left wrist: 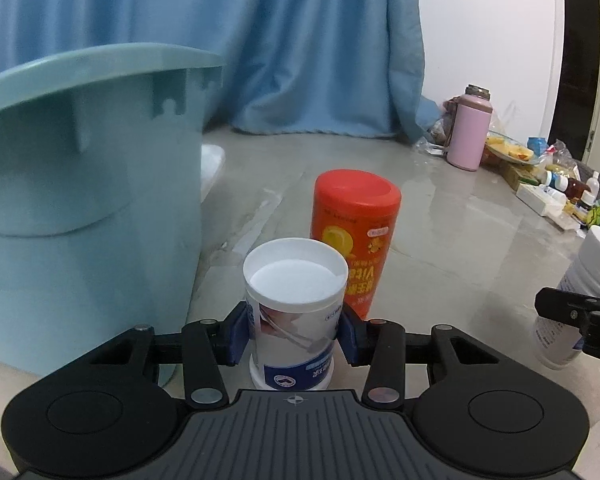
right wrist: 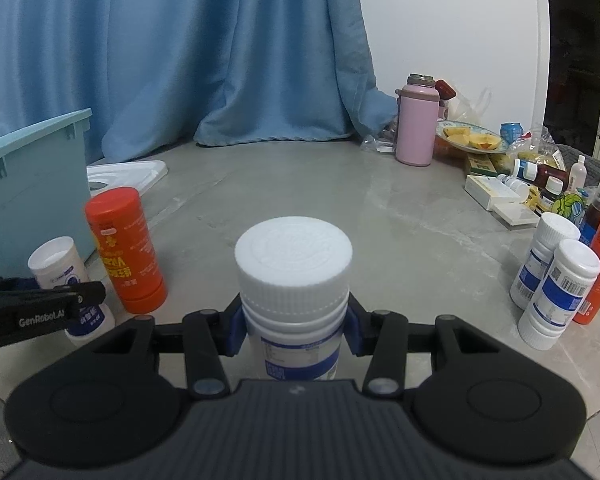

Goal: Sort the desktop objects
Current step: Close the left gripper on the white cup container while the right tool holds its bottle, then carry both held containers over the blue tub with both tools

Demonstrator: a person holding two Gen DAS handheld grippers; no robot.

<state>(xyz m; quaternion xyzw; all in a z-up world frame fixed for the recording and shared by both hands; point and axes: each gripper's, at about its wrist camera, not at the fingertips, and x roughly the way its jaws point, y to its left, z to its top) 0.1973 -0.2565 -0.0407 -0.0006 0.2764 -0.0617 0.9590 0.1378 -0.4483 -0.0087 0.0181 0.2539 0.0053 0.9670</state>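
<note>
Left gripper (left wrist: 296, 336) clamps an upright white jar (left wrist: 294, 308), the teal bin (left wrist: 80, 200) just to its left; right gripper (right wrist: 296, 332) clamps a capped bottle (right wrist: 294, 292).

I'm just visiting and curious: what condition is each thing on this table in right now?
Left gripper: shut on the upside-down white bottle.
Right gripper: shut on the capped white bottle.
Orange bottle: inverted, free.
Teal bin: open-topped.
Pink flask: upright; lid unclear.
Two white bottles: upright, capped.
</note>
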